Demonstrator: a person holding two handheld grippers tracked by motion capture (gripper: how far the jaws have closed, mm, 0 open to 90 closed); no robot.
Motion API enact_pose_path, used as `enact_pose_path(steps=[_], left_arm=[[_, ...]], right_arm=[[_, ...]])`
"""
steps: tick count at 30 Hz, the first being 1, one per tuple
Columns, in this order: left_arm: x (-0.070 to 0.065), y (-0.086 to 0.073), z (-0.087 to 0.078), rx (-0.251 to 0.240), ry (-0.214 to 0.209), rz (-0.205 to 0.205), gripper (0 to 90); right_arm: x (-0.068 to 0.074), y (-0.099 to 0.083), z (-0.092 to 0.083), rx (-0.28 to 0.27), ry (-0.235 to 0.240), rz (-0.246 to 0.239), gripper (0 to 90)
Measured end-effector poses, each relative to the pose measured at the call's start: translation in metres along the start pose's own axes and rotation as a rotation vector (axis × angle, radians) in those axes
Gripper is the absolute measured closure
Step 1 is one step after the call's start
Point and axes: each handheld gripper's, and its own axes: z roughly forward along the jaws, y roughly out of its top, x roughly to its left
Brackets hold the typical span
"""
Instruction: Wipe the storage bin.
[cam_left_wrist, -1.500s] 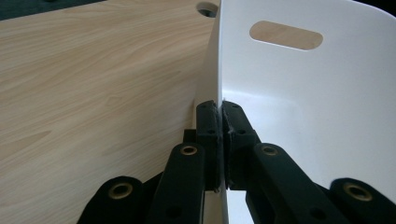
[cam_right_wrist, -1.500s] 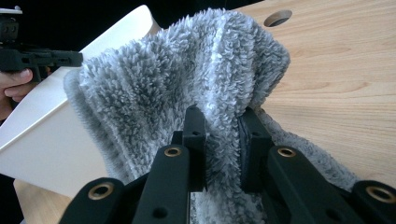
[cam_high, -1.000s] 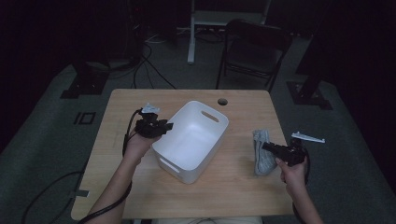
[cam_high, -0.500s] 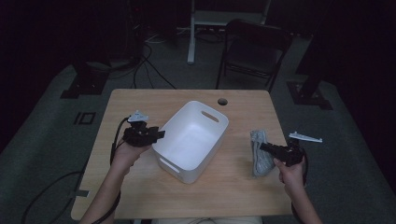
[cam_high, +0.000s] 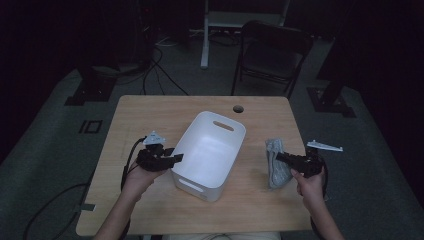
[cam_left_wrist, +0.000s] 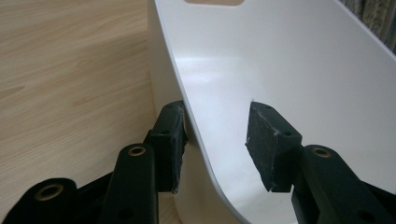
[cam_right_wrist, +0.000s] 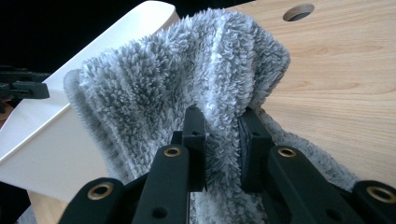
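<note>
Bin (cam_high: 210, 150): plain white, glossy, no pattern. Towel (cam_high: 277, 162): grey, fluffy pile with paler, near-white streaks between its folds. Desk (cam_high: 150, 115): light wood with fine straight grain. Left gripper (cam_high: 172, 159) and right gripper (cam_high: 280, 156): black, with matt black fingers (cam_left_wrist: 170, 140). Floor (cam_high: 55, 145): dark grey.

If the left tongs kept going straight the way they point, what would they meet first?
Probably the white bin: its side wall already stands between the left tongs' open jaws, so they would slide further along that wall.
</note>
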Motion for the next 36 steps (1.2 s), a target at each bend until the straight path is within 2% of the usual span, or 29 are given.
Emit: enact_pose_path(steps=[5,8,11,12,13,14,15,16,17,18,19,22,25,27,30,32,33,35,36], left_arm=[[0.002,0.002,0.005,-0.011,0.004,-0.011,57.3],[0.001,0.001,0.008,-0.009,0.027,0.004,59.4],[0.0,-0.001,0.011,-0.006,0.05,0.0,63.5],[0.0,-0.002,0.012,0.002,0.077,0.013,65.6],[0.0,-0.003,0.012,0.0,0.082,0.011,70.2],[0.0,-0.003,0.012,0.0,0.082,0.011,70.8],[0.001,-0.005,0.013,-0.005,0.087,-0.008,70.8],[0.003,-0.007,0.014,-0.008,0.081,-0.024,77.0],[0.003,-0.007,0.014,-0.008,0.081,-0.024,77.1],[0.002,-0.007,0.015,-0.008,0.102,-0.02,77.1],[0.0,-0.006,0.015,-0.001,0.132,0.011,78.8],[0.001,-0.002,0.017,0.006,0.166,0.029,81.7],[0.008,-0.001,0.019,-0.017,0.17,0.009,84.6],[0.011,0.0,0.02,-0.024,0.157,0.021,84.8],[0.014,0.0,0.021,-0.033,0.148,0.016,84.8],[0.014,0.0,0.022,-0.043,0.144,0.036,84.8],[0.015,0.001,0.023,-0.044,0.138,0.034,84.7],[0.018,0.001,0.025,-0.055,0.114,0.063,84.5],[0.021,0.002,0.026,-0.062,0.1,0.05,84.4]], right_arm=[[0.003,0.004,0.006,-0.002,0.006,-0.004,76.6],[0.006,0.009,0.011,-0.007,0.014,-0.01,76.6],[0.01,0.015,0.015,-0.017,0.023,-0.019,76.6],[0.011,0.018,0.017,-0.024,0.026,-0.021,76.6],[0.012,0.02,0.019,-0.03,0.031,-0.022,76.7],[0.014,0.023,0.02,-0.035,0.035,-0.025,76.6],[0.014,0.023,0.02,-0.035,0.035,-0.025,76.6],[0.017,0.028,0.025,-0.041,0.043,-0.029,76.6],[0.017,0.028,0.025,-0.041,0.043,-0.029,76.6],[0.018,0.029,0.026,-0.044,0.046,-0.031,76.6],[0.02,0.032,0.027,-0.052,0.049,-0.028,76.6],[0.022,0.036,0.028,-0.069,0.059,-0.028,76.7],[0.025,0.038,0.03,-0.083,0.07,-0.026,76.7],[0.026,0.039,0.031,-0.084,0.072,-0.029,76.7],[0.027,0.041,0.034,-0.087,0.07,-0.026,76.7],[0.027,0.043,0.036,-0.091,0.072,-0.023,76.7],[0.027,0.043,0.037,-0.094,0.071,-0.023,76.6],[0.028,0.044,0.038,-0.098,0.071,-0.022,76.7],[0.028,0.044,0.039,-0.099,0.072,-0.02,76.7]])
